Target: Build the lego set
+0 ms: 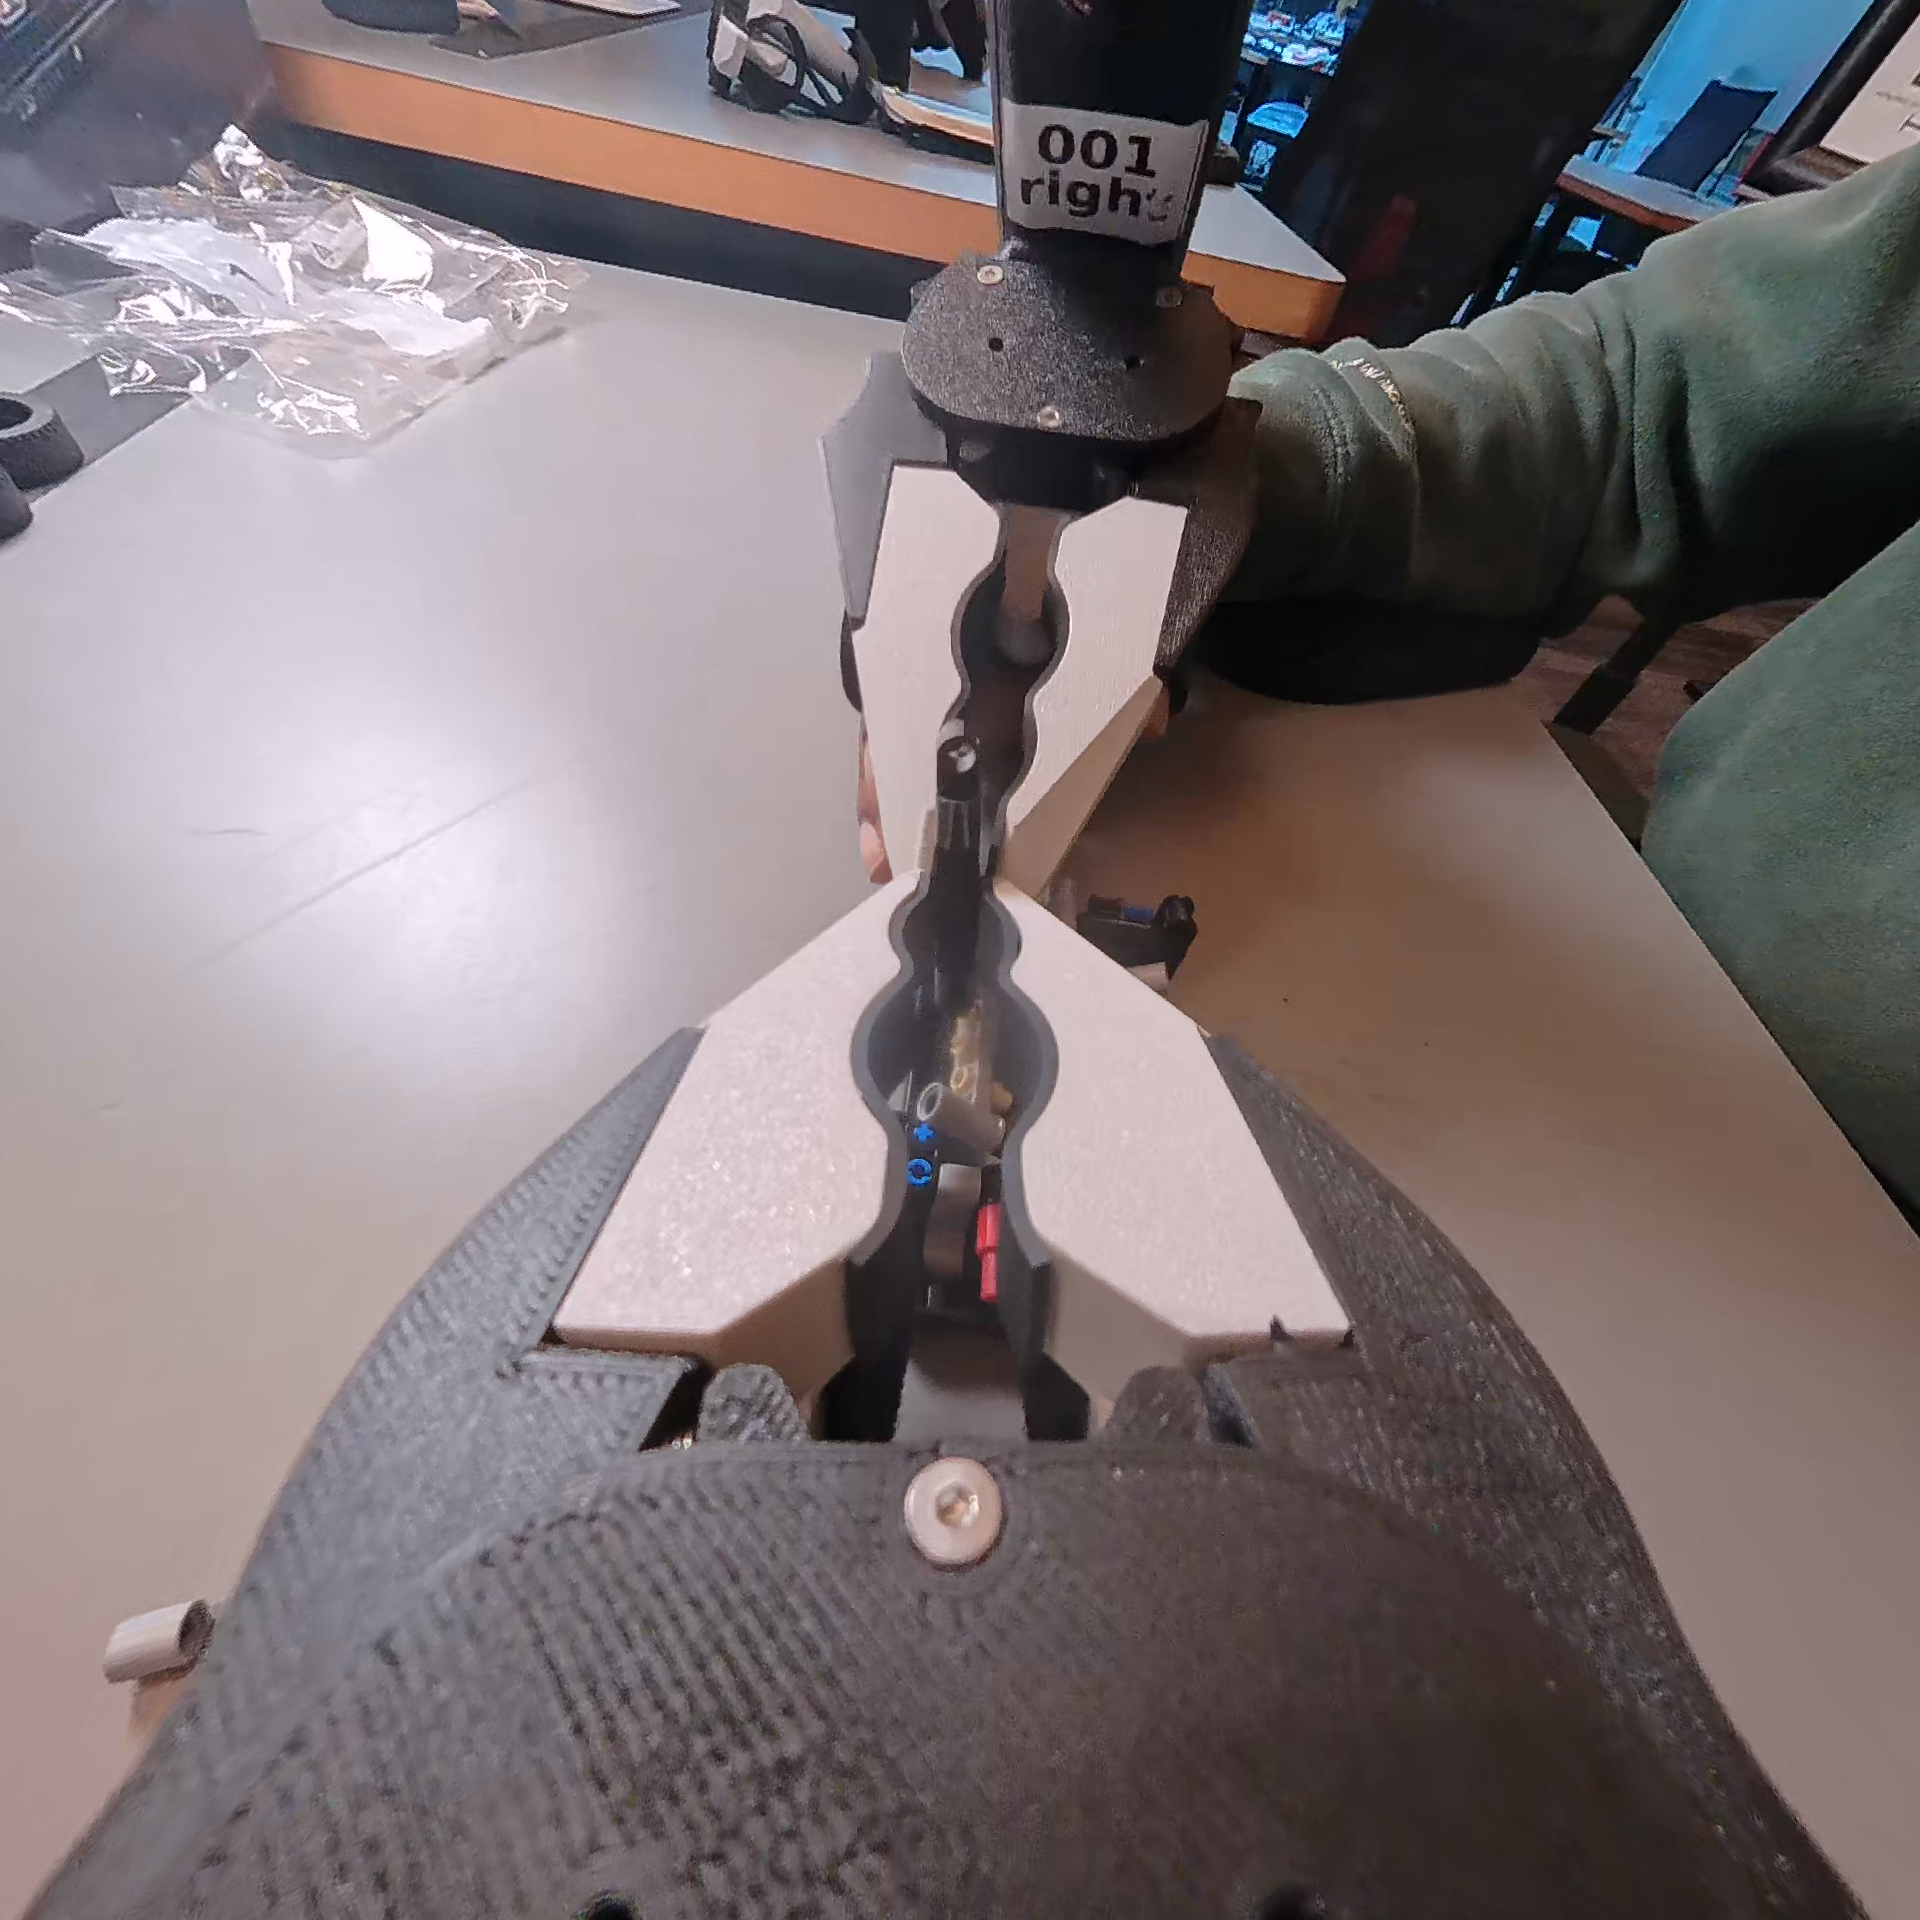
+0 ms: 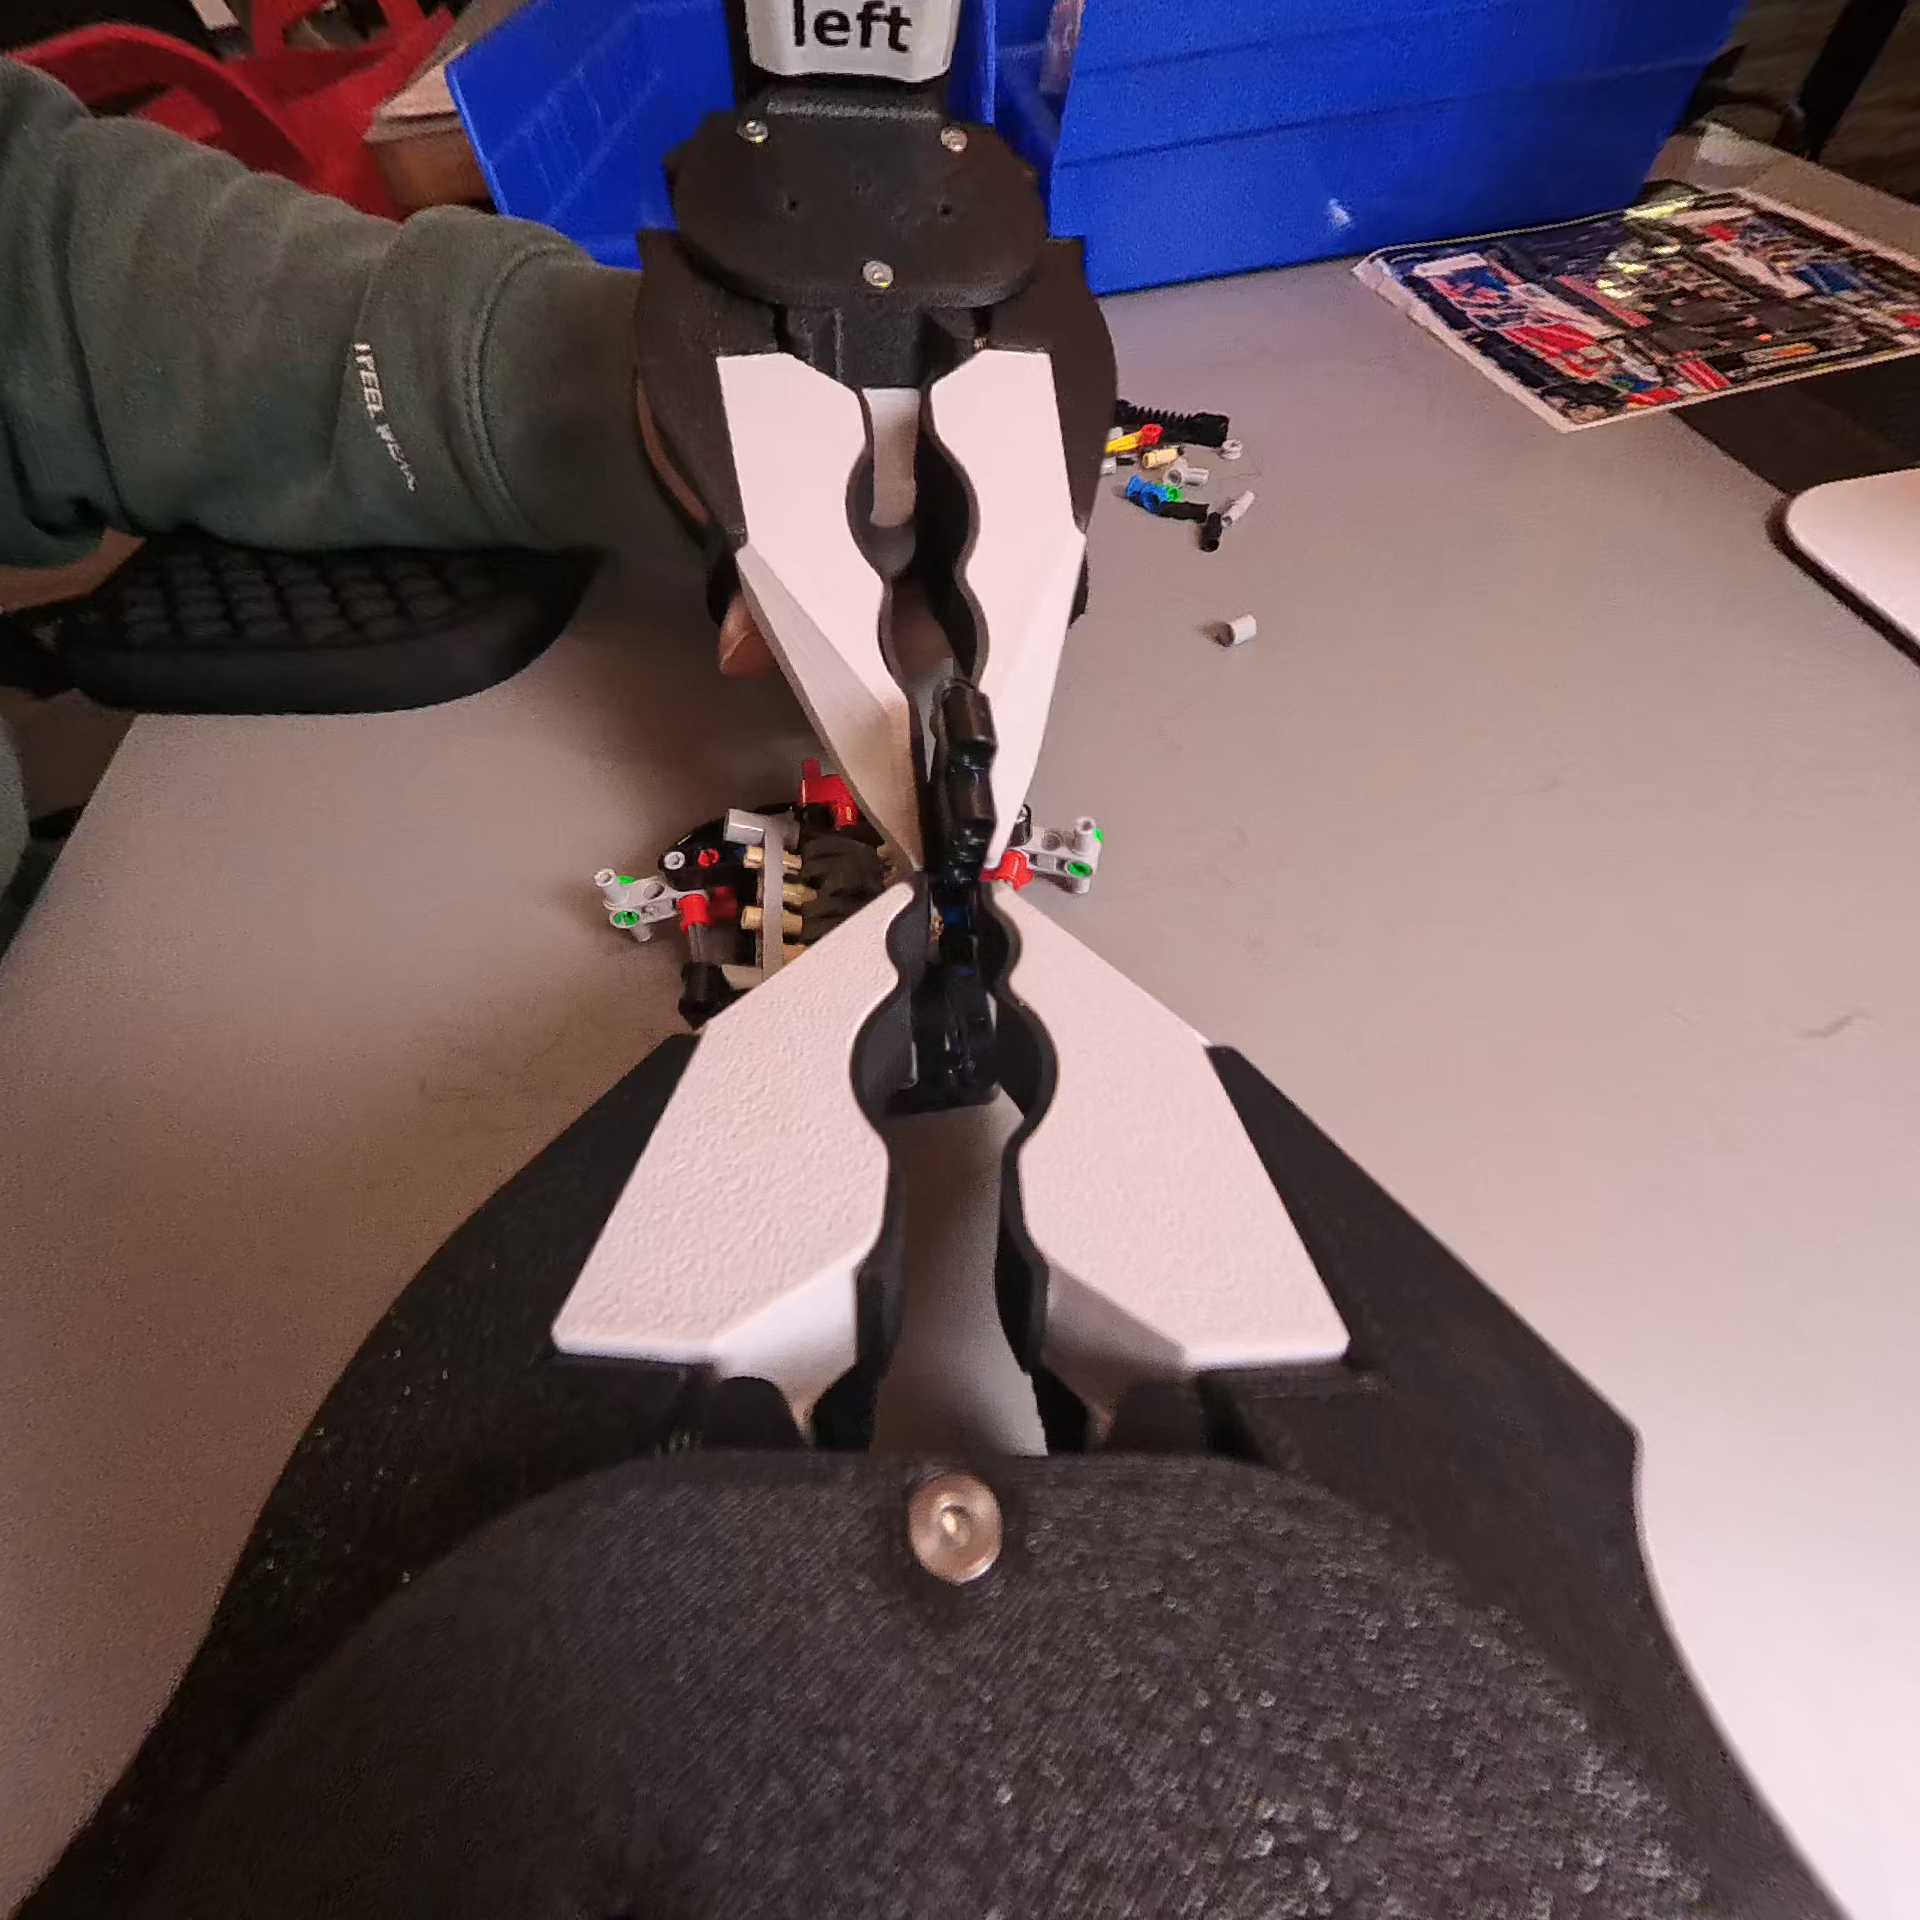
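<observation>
Both grippers, left (image 1: pixel 951 914) and right (image 2: pixel 951 894), pinch one black beam (image 2: pixel 961 821) tip to tip (blue bins (image 2: pixel 1299 135) far, contents hidden).

The right gripper (image 2: pixel 951 914) meets the left gripper (image 2: pixel 951 821) tip to tip above the grey table (image 2: pixel 1455 935), both closed on one black lego assembly (image 2: pixel 961 831) that runs between them. Behind their tips a partly built lego model (image 2: pixel 758 894) lies on the table. Toward the far edge sits a small heap of loose lego pieces (image 2: pixel 1174 468), with one grey connector (image 2: pixel 1234 630) apart from it. A booklet (image 2: pixel 1652 301) lies by the far right corner, before blue bins (image 2: pixel 1299 135).
</observation>
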